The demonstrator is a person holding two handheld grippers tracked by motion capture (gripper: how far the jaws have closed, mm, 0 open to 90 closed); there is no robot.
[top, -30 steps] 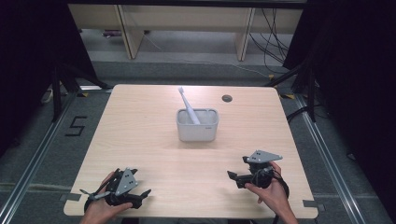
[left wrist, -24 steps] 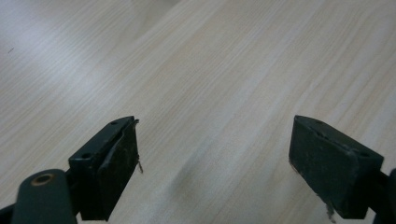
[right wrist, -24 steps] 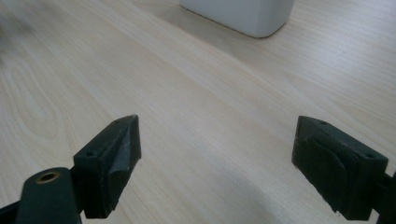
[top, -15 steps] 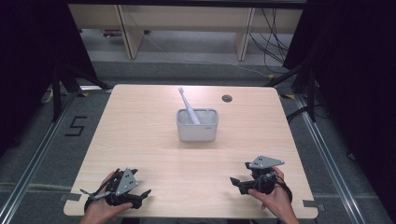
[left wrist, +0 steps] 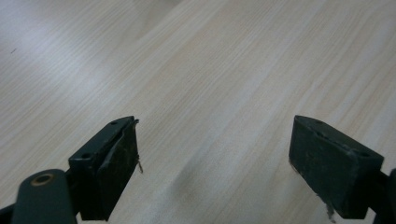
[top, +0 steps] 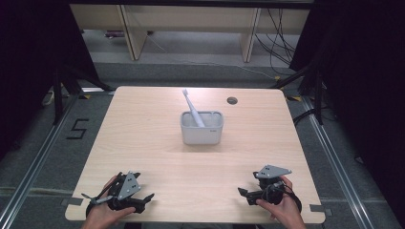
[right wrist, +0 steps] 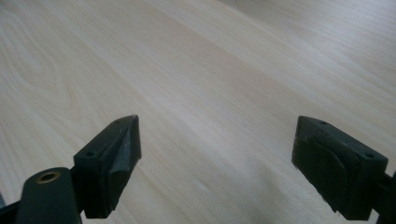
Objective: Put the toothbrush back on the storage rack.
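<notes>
Both claws, left gripper point(top: 145, 197) and right gripper point(top: 242, 192), rest spread wide and empty; next, reach forward to the grey plastic toothbrush point(top: 192, 108) in the grey square cup point(top: 202, 135).

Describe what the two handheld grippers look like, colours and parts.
Both are black. The left gripper and right gripper each carry a grey three-cornered plate on top. Each claw has two blocky black jaws with small screw holes; the left gripper view shows scuffed, worn inner pads. A brass-coloured ring sits at the lower left corner of each gripper view.

Toothbrush point(top: 192, 108) lower end hidden in cup point(top: 202, 133)
</notes>
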